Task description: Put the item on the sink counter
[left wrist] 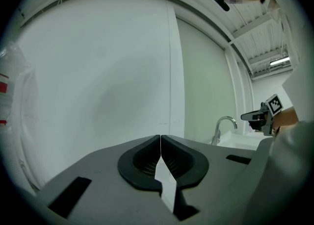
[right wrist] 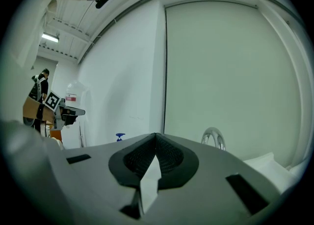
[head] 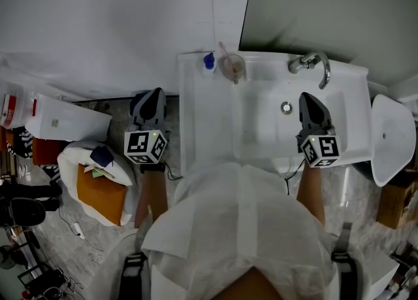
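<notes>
On the floor at the far left I see a white box with a red label [head: 55, 119] and an orange bag [head: 101, 195]. My left gripper [head: 152, 94] hangs over the floor just off the left edge of the sink counter [head: 199, 122], pointing at the wall. Its fingers [left wrist: 142, 159] are clenched tip to tip with nothing between them.

At the counter's far left corner stands a small blue-capped bottle [head: 209, 61]. Just to its right is a translucent cup [head: 232, 67] with a thin stick leaning out of it. Both rest on the counter, and which of them is the task's item I cannot tell.

Further right is the basin [head: 261, 125] with its drain [head: 286, 107], and the chrome faucet [head: 312, 63] sits at the far edge. My right gripper [head: 305, 99] hangs over the basin's right side, near the drain, pointing toward the faucet. Its fingers [right wrist: 172, 158] are also clenched, and it carries nothing. Past the counter's right edge is a white rounded fixture [head: 392, 138] that I cannot identify.
</notes>
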